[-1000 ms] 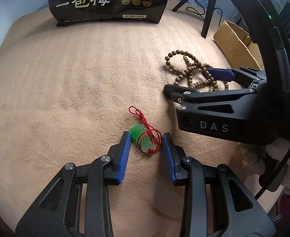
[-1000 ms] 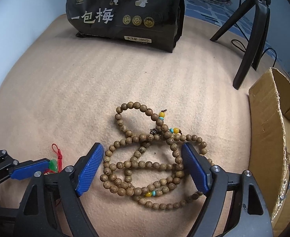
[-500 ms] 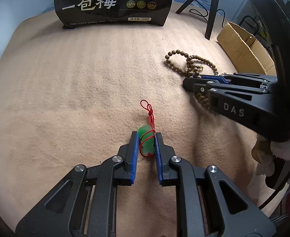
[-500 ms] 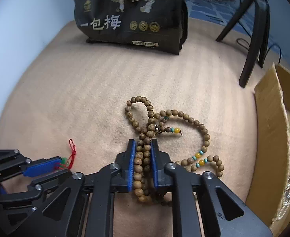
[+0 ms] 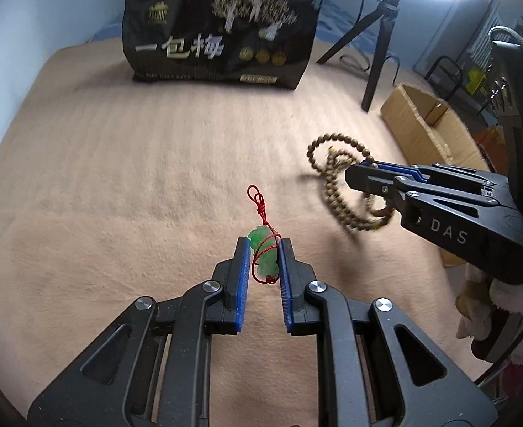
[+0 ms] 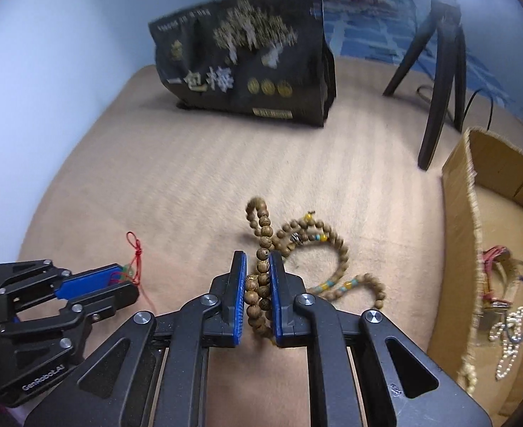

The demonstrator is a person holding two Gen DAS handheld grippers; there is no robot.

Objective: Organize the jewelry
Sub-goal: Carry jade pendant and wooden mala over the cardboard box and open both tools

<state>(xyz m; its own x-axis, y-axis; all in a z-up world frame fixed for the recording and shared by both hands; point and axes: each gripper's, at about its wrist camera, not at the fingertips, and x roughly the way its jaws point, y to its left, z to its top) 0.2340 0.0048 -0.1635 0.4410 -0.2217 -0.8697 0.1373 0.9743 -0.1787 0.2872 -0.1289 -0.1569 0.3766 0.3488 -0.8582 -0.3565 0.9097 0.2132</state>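
Observation:
My left gripper [image 5: 264, 247] is shut on a green jade pendant [image 5: 265, 254] with a red cord [image 5: 259, 203], held above the tan blanket. It also shows in the right wrist view [image 6: 128, 274] at the lower left. My right gripper [image 6: 256, 261] is shut on a string of brown wooden beads [image 6: 263, 235], whose loops with yellow and teal beads hang to the right. In the left wrist view the beads [image 5: 336, 178] dangle from the right gripper [image 5: 354, 174].
A cardboard box [image 6: 468, 192] stands at the right with several pieces of jewelry [image 6: 507, 323] inside; it also shows in the left wrist view [image 5: 421, 121]. A black snack bag [image 5: 218, 28] stands at the back. A black tripod [image 6: 439, 53] stands behind the box.
Both grippers closed on their items a second ago and have since lifted them off the blanket. The bead string now hangs and swings from the right gripper.

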